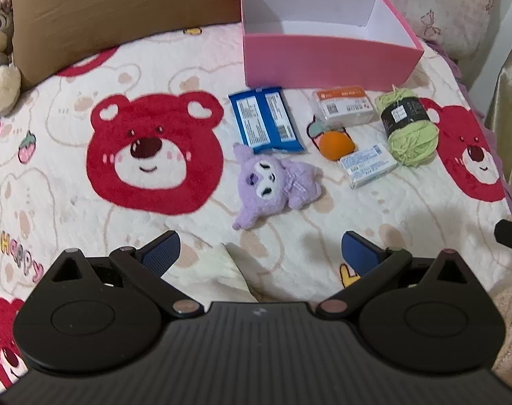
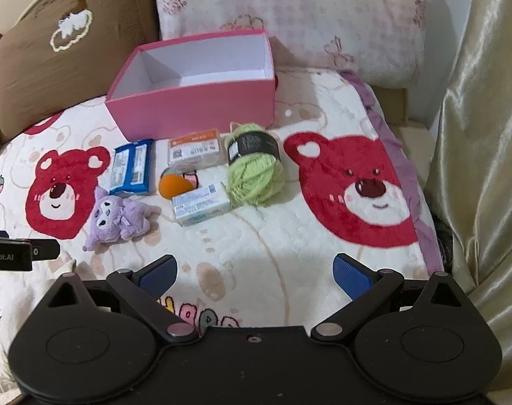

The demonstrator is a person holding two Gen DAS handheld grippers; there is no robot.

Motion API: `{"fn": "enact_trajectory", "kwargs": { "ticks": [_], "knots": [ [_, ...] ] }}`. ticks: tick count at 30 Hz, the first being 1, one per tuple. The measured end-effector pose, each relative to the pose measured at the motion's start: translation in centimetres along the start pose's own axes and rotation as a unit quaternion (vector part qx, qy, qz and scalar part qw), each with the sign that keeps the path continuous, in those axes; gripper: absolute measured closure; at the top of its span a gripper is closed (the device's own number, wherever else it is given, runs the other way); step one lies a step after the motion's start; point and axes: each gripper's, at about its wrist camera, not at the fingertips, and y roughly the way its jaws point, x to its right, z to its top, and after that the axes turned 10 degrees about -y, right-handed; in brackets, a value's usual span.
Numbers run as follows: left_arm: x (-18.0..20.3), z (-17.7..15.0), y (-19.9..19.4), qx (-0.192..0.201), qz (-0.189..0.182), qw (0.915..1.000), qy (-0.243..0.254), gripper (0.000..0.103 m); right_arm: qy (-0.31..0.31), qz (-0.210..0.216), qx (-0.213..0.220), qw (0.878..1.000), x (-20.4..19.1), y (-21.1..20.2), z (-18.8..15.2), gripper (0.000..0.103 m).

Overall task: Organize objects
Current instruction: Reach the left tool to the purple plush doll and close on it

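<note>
I see my left gripper point(image 1: 261, 253) spread wide and holding nothing, above the cream fleece blanket with red bear faces point(image 1: 154, 155); ahead lie, left to right, the blue foil snack packet point(image 1: 266, 119), the purple plush doll point(image 1: 273, 179), the orange ball point(image 1: 335, 143), the clear plastic case with orange label point(image 1: 342, 106), the white-blue wrapped bar point(image 1: 367, 165) and the green yarn skein with black band point(image 1: 409, 123); the open pink cardboard box point(image 1: 327, 57) stands behind them; my right gripper point(image 2: 254, 275) is likewise released and empty.
</note>
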Motion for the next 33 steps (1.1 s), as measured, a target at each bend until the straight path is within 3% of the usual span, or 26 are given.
{"fn": "enact_trajectory", "kwargs": {
  "ticks": [8, 14, 17, 20, 24, 33],
  "knots": [
    [-0.8, 1.4, -1.9, 0.034, 0.005, 0.9979, 0.055, 0.000, -0.054, 0.037, 0.082, 0.994, -1.3, -3.1, 1.7, 0.003],
    [-2.3, 1.6, -1.5, 0.050, -0.009, 0.9966, 0.066, 0.000, -0.129, 0.044, 0.156, 0.978, -4.3, -1.9, 1.7, 0.003],
    [-2.6, 1.5, -0.3, 0.047, -0.023, 0.9950, 0.085, 0.000, -0.164, 0.058, 0.139, 0.975, -6.3, 0.6, 1.7, 0.003],
    [-2.8, 1.3, 1.1, 0.058, -0.027, 0.9936, 0.093, 0.000, -0.186, 0.098, 0.120, 0.970, -8.1, 3.1, 1.6, 0.003],
    [-2.9, 1.3, 3.1, 0.065, -0.043, 0.9912, 0.107, 0.000, -0.183, 0.195, 0.114, 0.957, -9.3, 5.8, 1.4, 0.003],
    [-3.8, 2.0, 9.3, 0.051, -0.064, 0.9932, 0.083, 0.002, -0.224, 0.207, 0.084, 0.949, -12.0, 12.9, 0.6, 0.003]
  ]
}}
